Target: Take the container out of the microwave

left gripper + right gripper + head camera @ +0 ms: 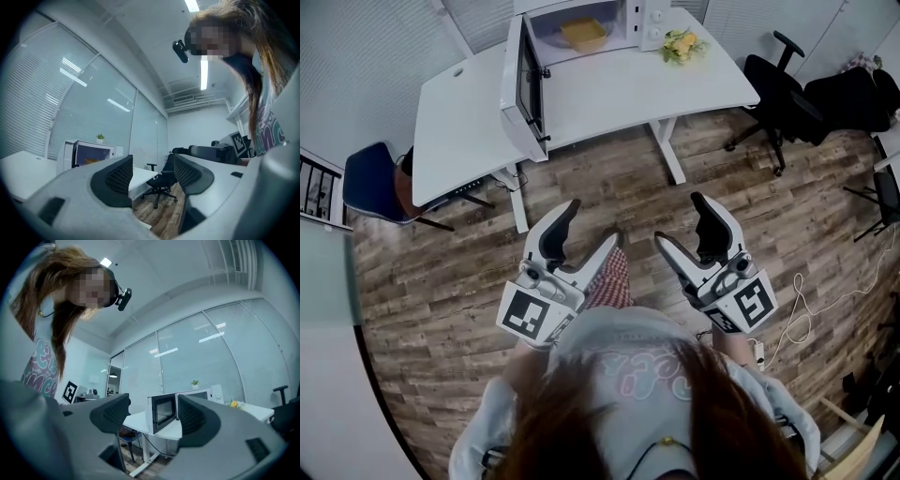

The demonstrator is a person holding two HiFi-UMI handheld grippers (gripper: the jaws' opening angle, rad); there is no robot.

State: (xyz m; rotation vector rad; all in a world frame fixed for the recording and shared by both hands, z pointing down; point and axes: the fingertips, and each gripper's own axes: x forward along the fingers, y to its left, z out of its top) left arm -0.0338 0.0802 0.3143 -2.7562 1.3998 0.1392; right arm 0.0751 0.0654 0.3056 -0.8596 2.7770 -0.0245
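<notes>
A white microwave [581, 37] stands at the back of a white table [609, 94], its door [522, 89] swung wide open to the left. Inside it sits a yellow container [584, 35]. The person stands on the wooden floor well short of the table. My left gripper [592, 223] and right gripper [680, 219] are held side by side in front of the body, both open and empty. The left gripper view shows the microwave [91, 153] far off, with the container [92, 161] as an orange patch inside. In the right gripper view, the open door [164, 411] shows between the jaws.
Yellow flowers [682, 44] lie on the table right of the microwave. A black office chair [778, 84] stands at the table's right end and a blue chair [370, 183] at its left. A white cable [802, 309] trails on the floor at right.
</notes>
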